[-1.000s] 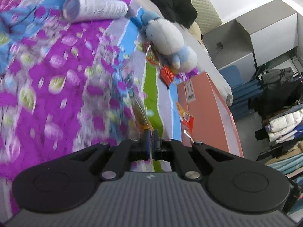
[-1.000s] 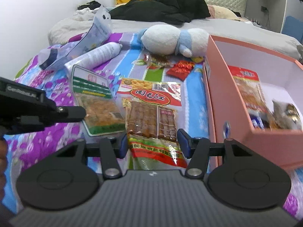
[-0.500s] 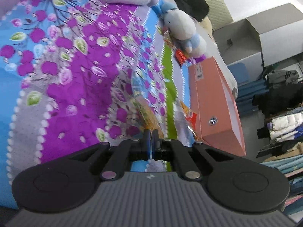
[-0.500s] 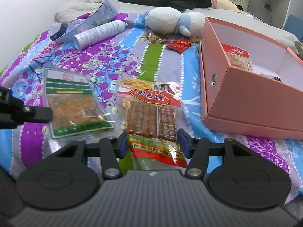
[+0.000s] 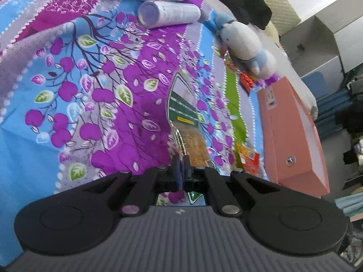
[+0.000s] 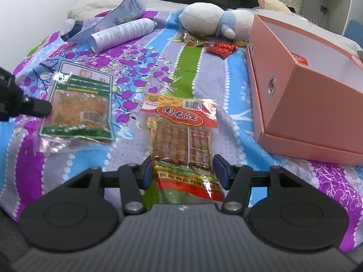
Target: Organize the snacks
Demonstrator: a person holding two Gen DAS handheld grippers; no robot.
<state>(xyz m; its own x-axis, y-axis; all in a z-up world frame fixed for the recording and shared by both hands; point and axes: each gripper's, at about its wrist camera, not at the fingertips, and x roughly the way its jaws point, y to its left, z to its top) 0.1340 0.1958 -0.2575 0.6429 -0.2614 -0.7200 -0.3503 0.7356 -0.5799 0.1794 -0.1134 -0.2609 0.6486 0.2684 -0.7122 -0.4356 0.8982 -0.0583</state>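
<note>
- Bedding in a purple, blue and green floral print (image 6: 136, 72) fills both views; its soft, uneven surface could let any packet slide or fold when it is pressed on.
- At the right of the right wrist view, the pink box (image 6: 313, 117) is seen open and at an angle; a packet carried in low could catch on its near wall.
- At the left of that view the green snack packet (image 6: 79, 104) is seen, pinched at its edge by the left gripper (image 5: 180, 165), whose fingers are pressed together on the film. Gripped so near the edge, the packet could droop, swing or slip free.
- Below centre, the red sausage packet (image 6: 181, 140) lies flat between the spread fingers of the right gripper (image 6: 182, 173). Whether the pads touch it cannot be told. Closed on so wide a packet, the jaws could buckle it or skid off the glossy film.
</note>
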